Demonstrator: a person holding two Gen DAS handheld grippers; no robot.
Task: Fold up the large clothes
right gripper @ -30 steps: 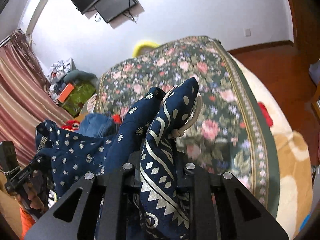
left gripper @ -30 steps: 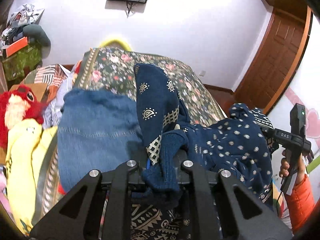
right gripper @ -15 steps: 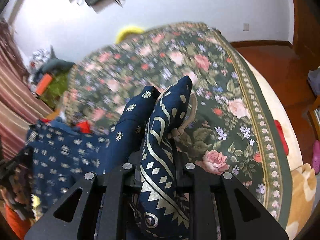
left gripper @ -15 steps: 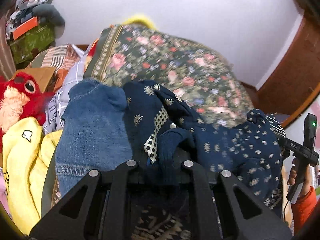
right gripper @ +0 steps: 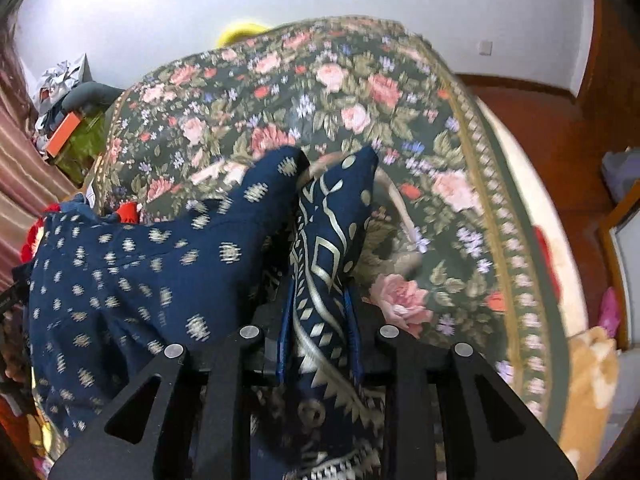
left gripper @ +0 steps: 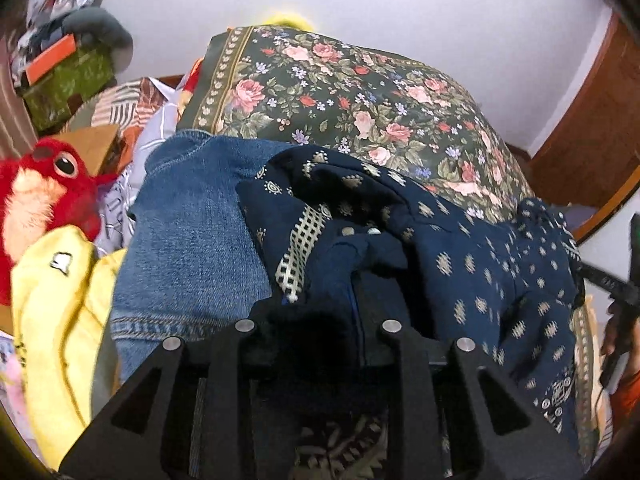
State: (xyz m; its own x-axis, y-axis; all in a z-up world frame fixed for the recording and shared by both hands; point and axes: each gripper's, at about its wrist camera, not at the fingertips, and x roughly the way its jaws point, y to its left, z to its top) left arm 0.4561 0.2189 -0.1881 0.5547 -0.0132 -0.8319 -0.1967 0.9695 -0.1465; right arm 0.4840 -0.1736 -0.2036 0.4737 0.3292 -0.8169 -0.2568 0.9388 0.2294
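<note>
A large navy garment with cream prints (left gripper: 480, 264) hangs between my two grippers above the floral bed cover (left gripper: 360, 96). My left gripper (left gripper: 340, 280) is shut on a bunched navy edge of it with a checked trim. My right gripper (right gripper: 320, 280) is shut on another part of the navy garment (right gripper: 132, 264) that has a cream geometric border. The cloth hides both sets of fingertips. The right gripper's handle and the hand holding it show at the right edge of the left wrist view (left gripper: 616, 296).
Blue jeans (left gripper: 192, 240) lie on the bed's left side, next to a yellow garment (left gripper: 56, 312) and a red plush toy (left gripper: 40, 192). Boxes and clutter (left gripper: 64, 68) stand by the far left wall. The floral cover (right gripper: 360, 92) spreads ahead; wooden floor (right gripper: 532, 120) lies right.
Both grippers have lowered and tilted toward the bed with the garment held. The garment has come down over the jeans and the cover; the wall screen has left the left wrist view.
</note>
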